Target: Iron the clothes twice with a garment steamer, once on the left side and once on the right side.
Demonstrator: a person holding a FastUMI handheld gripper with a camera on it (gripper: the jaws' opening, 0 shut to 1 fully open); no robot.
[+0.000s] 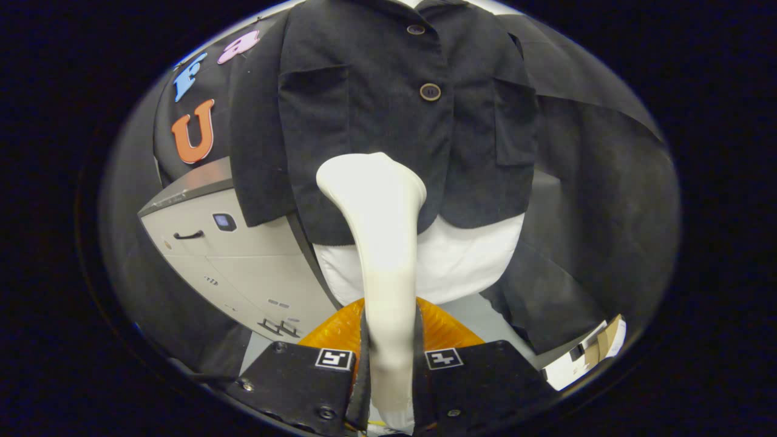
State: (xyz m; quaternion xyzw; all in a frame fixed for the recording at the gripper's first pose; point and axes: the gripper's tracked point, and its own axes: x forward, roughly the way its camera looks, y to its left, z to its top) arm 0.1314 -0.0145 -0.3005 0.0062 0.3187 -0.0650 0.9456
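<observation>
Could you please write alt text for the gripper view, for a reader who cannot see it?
The tongs are shut on a white garment steamer, whose head points at a dark buttoned jacket hanging over a white shirt. A grey cabinet stands beside the clothes.

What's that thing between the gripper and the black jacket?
In the gripper view, the white garment steamer fills that stretch. The gripper is shut on its handle, and its wide head reaches up in front of the black jacket hanging ahead.

Cream steamer [382, 243], black jacket [388, 109]
</observation>
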